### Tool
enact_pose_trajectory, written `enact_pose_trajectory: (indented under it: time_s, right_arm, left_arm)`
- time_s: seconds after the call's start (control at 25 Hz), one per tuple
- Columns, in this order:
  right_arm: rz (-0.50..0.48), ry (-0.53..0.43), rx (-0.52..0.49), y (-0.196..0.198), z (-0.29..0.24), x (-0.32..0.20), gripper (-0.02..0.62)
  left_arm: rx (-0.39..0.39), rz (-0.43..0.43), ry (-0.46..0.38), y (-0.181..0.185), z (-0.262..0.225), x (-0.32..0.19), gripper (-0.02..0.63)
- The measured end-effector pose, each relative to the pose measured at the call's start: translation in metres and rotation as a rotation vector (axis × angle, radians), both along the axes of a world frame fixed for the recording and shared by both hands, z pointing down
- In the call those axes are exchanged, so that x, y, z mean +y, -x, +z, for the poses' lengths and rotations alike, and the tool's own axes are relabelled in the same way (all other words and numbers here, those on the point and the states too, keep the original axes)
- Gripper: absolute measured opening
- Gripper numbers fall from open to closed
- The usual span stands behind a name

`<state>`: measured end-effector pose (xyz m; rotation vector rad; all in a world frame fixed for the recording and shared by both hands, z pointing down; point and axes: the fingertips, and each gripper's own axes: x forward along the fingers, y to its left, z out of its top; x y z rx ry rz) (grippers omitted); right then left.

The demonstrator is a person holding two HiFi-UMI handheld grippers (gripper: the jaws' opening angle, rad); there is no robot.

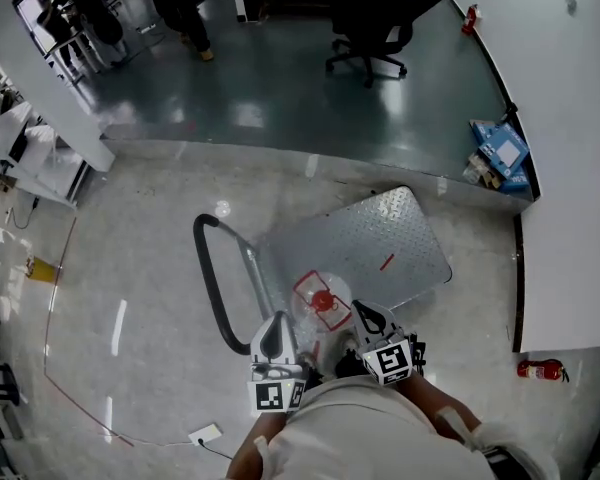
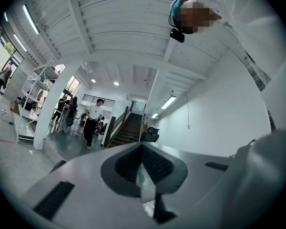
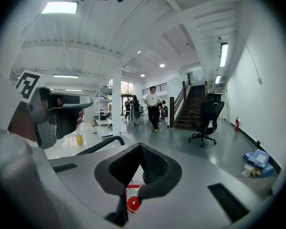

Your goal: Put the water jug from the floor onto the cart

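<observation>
Water jug (image 1: 318, 310) at the near end of the cart (image 1: 390, 238), flanked by our two grippers.
The red cap (image 3: 133, 202) faces up beside the black handle (image 1: 212, 280). Left gripper (image 1: 272, 340) and right gripper (image 1: 369, 320) both have jaws pressed together; whether the jug rests on the deck, we can't tell.

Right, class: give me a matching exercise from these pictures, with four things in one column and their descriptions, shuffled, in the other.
Things:
1. water jug
2. cart
3. office chair
4. nearer fire extinguisher

Descriptions:
A. red, lying at the foot of the white wall
B. clear body with a red cap
C. black, standing on the dark glossy floor
D. grey ridged deck with a black loop handle

Pairs: 1-B, 2-D, 3-C, 4-A
</observation>
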<state>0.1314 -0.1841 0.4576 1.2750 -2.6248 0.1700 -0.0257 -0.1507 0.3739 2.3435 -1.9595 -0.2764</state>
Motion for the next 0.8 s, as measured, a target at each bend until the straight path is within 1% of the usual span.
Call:
enact_pose_trajectory:
  time_s: [0.8]
  right_arm:
    - [-0.051, 0.007, -0.009, 0.0044, -0.0008, -0.0029, 0.012]
  left_arm:
    - [-0.007, -0.028, 0.001, -0.0029, 0.0001, -0.0019, 0.003]
